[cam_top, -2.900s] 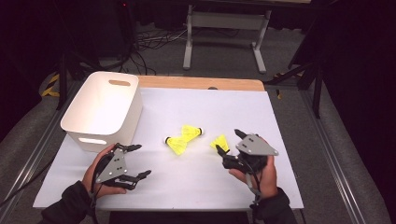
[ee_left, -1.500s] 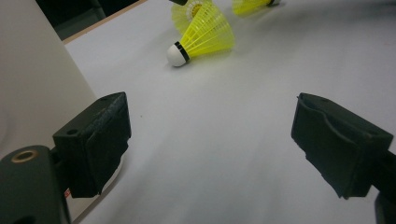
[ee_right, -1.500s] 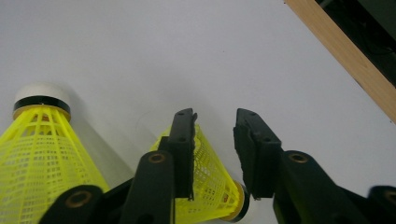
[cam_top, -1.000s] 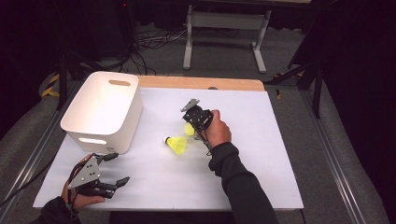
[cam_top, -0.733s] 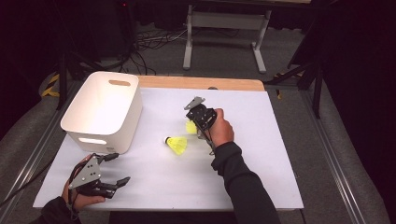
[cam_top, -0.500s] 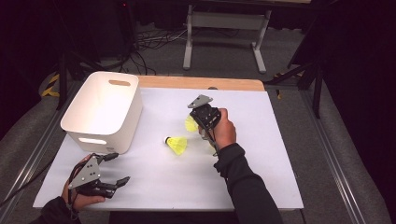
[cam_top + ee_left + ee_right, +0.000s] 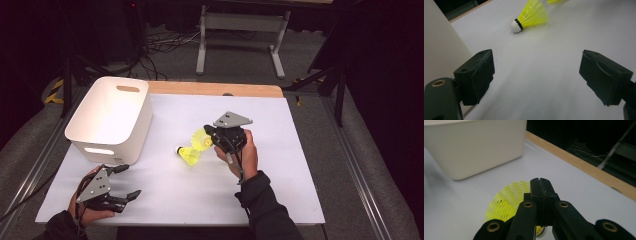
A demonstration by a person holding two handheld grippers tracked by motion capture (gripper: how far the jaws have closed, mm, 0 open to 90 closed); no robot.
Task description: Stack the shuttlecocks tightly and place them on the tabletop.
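So my left gripper (image 7: 121,191) sits wide open and empty near the table's front-left corner, just in front of the white bin (image 7: 111,120). One yellow shuttlecock (image 7: 189,154) lies mid-table. My right gripper (image 7: 208,136) is clamped on the skirt of the other shuttlecock (image 7: 200,138), lifted just beside it.

Right tongs (image 7: 210,134) clamped, raised; left tongs (image 7: 127,182) agape, low.
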